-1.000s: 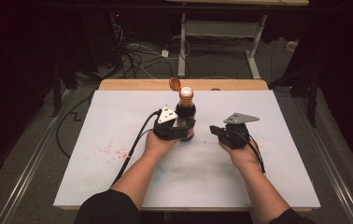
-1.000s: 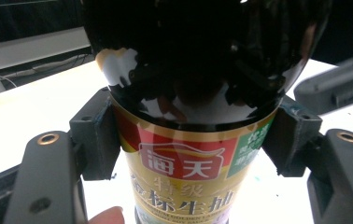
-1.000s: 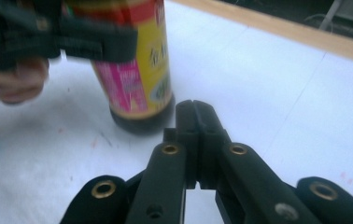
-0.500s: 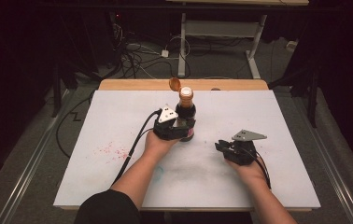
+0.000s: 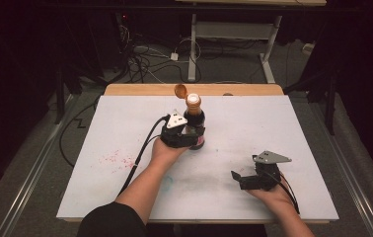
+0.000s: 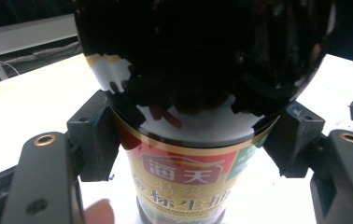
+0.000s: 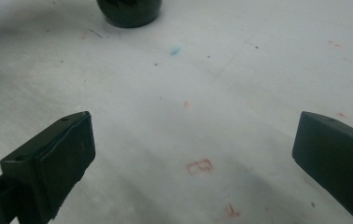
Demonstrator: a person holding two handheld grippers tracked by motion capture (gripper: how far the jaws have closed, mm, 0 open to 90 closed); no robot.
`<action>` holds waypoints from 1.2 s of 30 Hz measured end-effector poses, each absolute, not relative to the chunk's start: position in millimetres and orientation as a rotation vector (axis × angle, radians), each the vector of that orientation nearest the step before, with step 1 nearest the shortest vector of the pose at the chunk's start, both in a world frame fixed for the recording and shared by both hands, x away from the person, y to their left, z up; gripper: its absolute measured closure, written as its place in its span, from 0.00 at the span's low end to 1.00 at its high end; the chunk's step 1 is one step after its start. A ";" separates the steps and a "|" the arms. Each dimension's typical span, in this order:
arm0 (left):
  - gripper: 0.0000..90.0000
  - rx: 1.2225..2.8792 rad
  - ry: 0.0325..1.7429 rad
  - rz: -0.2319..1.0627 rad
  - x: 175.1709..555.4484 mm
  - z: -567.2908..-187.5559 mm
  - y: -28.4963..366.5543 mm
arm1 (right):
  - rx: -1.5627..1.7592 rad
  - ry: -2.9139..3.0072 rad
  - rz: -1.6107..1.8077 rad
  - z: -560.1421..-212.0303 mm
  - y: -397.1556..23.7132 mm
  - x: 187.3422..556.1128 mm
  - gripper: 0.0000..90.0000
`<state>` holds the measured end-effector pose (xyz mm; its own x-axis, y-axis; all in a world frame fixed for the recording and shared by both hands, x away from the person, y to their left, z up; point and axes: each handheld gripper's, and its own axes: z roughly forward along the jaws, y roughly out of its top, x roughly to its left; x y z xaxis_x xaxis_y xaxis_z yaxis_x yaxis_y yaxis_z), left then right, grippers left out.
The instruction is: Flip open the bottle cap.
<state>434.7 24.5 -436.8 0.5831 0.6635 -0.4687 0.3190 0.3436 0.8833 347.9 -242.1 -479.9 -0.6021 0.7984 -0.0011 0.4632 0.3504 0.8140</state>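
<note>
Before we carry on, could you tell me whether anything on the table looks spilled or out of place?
Nothing is spilled. The bottle stands upright in the left gripper, its orange cap flipped open. Old red speckles stain the table.

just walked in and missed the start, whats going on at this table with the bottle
A person works at the white table with a gripper in each hand. The left gripper is clamped around a dark sauce bottle that stands upright, its orange flip cap hinged open. In the left gripper view the pads press on both sides of the bottle. The right gripper sits low near the table's near edge, apart from the bottle; its jaws have just been opening and hold nothing.
</note>
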 end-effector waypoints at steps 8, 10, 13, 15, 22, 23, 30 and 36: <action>0.16 1.288 1.013 0.216 429.4 -439.9 34.2 | 1.131 2.175 1.182 -478.4 -249.6 339.9 0.00; 0.12 1.308 1.028 0.199 426.4 -444.7 37.7 | 1.126 2.176 1.180 -479.1 -249.5 339.6 0.00; 0.04 1.341 1.048 0.194 419.8 -454.5 44.3 | 1.129 2.170 1.182 -479.2 -248.9 338.9 0.00; 0.00 1.356 1.064 0.181 414.3 -461.4 49.0 | 1.128 2.165 1.184 -478.9 -248.5 338.6 0.00; 0.00 1.381 1.089 0.184 388.5 -479.2 72.3 | 1.116 2.146 1.184 -476.3 -249.4 337.5 0.00; 0.00 1.382 1.093 0.184 384.8 -480.6 76.4 | 1.117 2.142 1.187 -475.9 -249.8 337.2 0.00; 0.00 1.394 1.116 0.222 358.8 -490.1 107.7 | 1.116 2.125 1.196 -475.4 -251.5 336.5 0.00; 0.00 1.373 1.127 0.248 338.6 -490.9 135.3 | 1.113 2.122 1.196 -475.4 -251.4 335.4 0.00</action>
